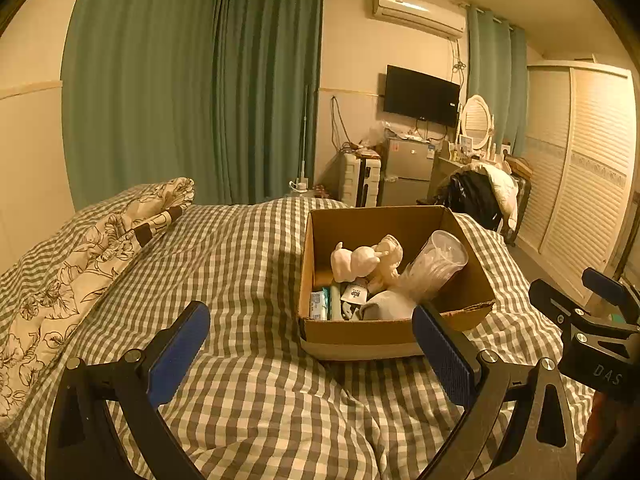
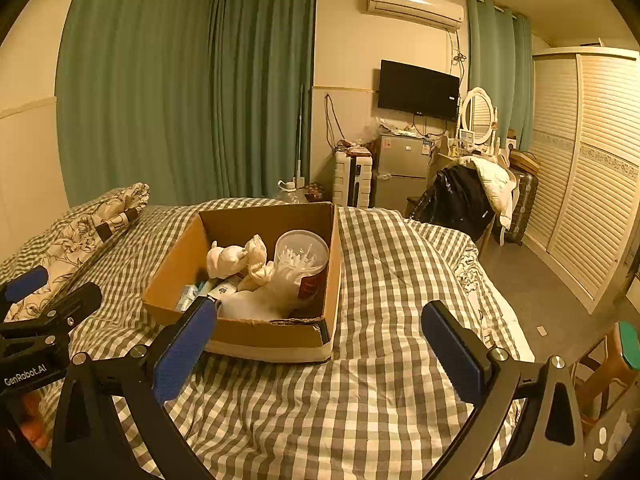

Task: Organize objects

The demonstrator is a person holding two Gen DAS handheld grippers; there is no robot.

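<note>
An open cardboard box (image 1: pixel 464 280) (image 2: pixel 176 264) sits on the checked bed cover. It holds a white figurine (image 1: pixel 356 262) (image 2: pixel 226 260), a clear tub of cotton swabs (image 1: pixel 438 264) (image 2: pixel 300 256), small packets (image 1: pixel 320 304) and pale cloth items. My left gripper (image 1: pixel 312 356) is open and empty, hovering above the cover just in front of the box. My right gripper (image 2: pixel 320 352) is open and empty, in front of the box's right corner. Each gripper shows at the edge of the other's view: the right one in the left wrist view (image 1: pixel 588 300), the left one in the right wrist view (image 2: pixel 48 292).
A floral pillow (image 1: pixel 80 264) (image 2: pixel 80 232) lies at the left of the bed. Beyond the bed stand a small fridge (image 2: pixel 400 168), a chair draped with clothes (image 2: pixel 468 196), a dressing table with mirror (image 2: pixel 478 116) and a louvred wardrobe (image 2: pixel 592 184). A stool (image 2: pixel 608 364) stands at the right.
</note>
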